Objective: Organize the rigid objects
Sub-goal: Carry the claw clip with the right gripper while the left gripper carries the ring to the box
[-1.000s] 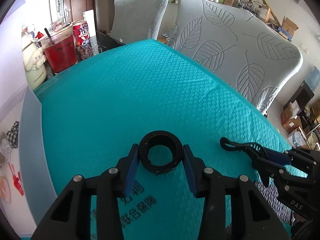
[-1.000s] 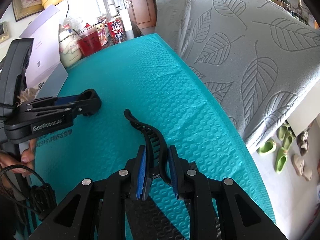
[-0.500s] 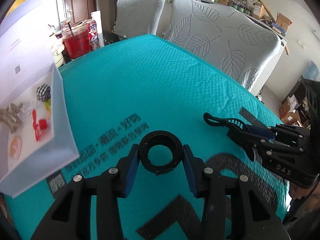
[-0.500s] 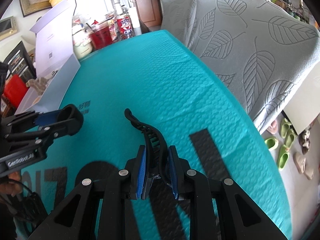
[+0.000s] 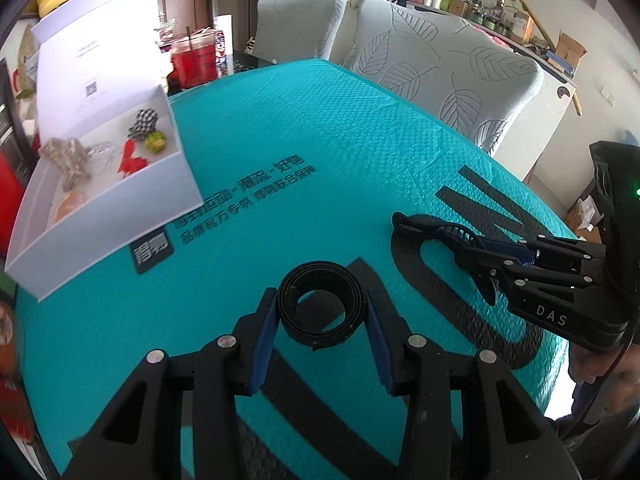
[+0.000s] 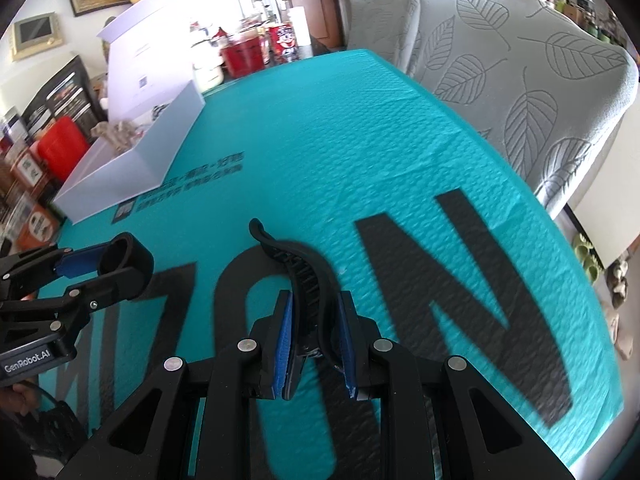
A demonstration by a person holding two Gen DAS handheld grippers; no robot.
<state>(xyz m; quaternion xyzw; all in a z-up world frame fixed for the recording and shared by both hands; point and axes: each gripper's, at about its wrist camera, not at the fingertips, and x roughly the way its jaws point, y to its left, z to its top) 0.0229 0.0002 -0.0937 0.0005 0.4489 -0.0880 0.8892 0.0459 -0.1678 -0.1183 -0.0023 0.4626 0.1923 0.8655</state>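
Black ring (image 5: 322,305) clamped in left tool (image 5: 321,322), hair clip (image 6: 306,276) in right tool (image 6: 313,346), white box (image 5: 120,196) nearby.

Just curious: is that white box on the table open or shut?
Open: the white box has its lid raised behind, and small items show inside.

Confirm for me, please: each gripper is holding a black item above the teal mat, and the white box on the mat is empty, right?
Not quite: the white box is not empty. The left wrist view shows small items inside it, among them a checkered piece and something red. The rest holds: the left gripper grips a black ring, the right gripper a black clip.
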